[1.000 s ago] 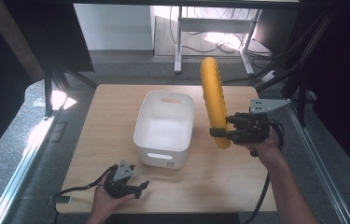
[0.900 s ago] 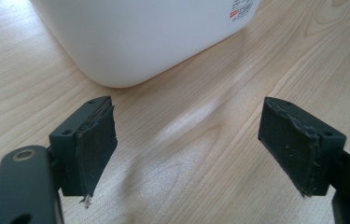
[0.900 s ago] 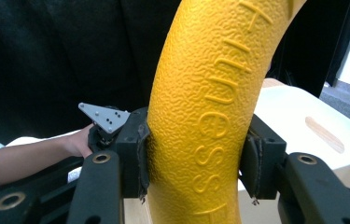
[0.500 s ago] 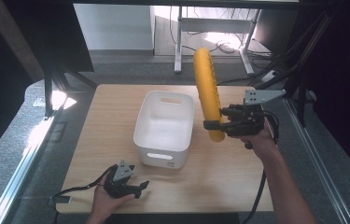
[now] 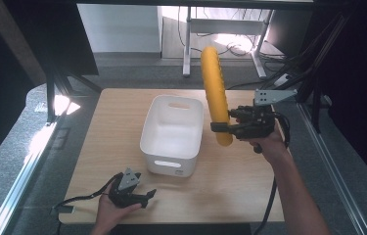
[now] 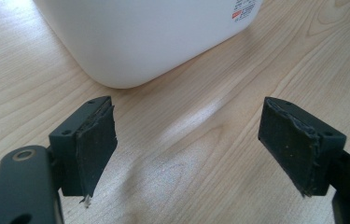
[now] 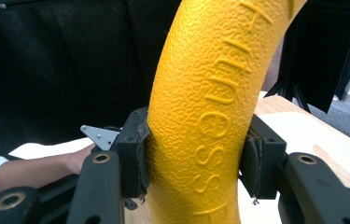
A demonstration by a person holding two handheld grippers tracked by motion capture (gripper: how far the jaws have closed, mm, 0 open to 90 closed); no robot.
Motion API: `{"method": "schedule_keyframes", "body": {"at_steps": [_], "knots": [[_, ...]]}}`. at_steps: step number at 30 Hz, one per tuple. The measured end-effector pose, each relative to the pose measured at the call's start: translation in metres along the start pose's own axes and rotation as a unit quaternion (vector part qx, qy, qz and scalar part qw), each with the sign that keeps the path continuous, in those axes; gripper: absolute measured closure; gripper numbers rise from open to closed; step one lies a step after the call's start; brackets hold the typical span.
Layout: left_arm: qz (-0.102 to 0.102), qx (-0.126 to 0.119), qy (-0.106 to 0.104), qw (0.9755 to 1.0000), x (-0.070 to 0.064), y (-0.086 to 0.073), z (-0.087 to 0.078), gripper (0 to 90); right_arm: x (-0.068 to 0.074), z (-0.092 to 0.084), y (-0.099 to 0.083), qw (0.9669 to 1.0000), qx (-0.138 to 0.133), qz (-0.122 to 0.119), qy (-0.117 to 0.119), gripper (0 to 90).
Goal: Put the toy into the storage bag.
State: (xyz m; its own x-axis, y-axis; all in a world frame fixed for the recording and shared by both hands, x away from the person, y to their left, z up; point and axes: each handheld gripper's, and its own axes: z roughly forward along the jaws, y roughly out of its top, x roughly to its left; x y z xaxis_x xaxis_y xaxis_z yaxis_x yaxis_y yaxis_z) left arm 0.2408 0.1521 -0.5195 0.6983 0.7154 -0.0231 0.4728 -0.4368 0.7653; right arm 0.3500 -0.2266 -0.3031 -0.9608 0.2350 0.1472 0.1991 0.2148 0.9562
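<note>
A long yellow foam roller (image 5: 215, 93) stands nearly upright in the air at the table's right, beside the white bin (image 5: 172, 128). My right gripper (image 5: 222, 127) is shut on its lower part, and both pads press into the textured yellow surface (image 7: 205, 121). At the table's front left, my left gripper (image 5: 148, 196) rests low in a hand. Its jaws stand wide apart with bare wood between them (image 6: 186, 154), and a corner of the white bin (image 6: 144, 37) lies just ahead.
The wooden table (image 5: 240, 176) has open room right of the bin and along its front. Black frame posts (image 5: 54, 93) rise at the back left, and dark equipment stands at the right. A cable (image 5: 80, 199) trails off the left gripper.
The right gripper has carried the roller leftward toward the bin and slightly up, and the roller now stands straighter. The left gripper has stayed where it was.
</note>
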Motion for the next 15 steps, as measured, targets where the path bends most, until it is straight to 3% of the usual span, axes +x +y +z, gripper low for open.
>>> {"method": "schedule_keyframes", "body": {"at_steps": [15], "knots": [[0.0,0.001,-0.001,1.0,-0.0001,-0.0001,0.0003,19.2,0.001,0.0045,0.008,1.0,-0.003,-0.006,0.003,50.9]]}}
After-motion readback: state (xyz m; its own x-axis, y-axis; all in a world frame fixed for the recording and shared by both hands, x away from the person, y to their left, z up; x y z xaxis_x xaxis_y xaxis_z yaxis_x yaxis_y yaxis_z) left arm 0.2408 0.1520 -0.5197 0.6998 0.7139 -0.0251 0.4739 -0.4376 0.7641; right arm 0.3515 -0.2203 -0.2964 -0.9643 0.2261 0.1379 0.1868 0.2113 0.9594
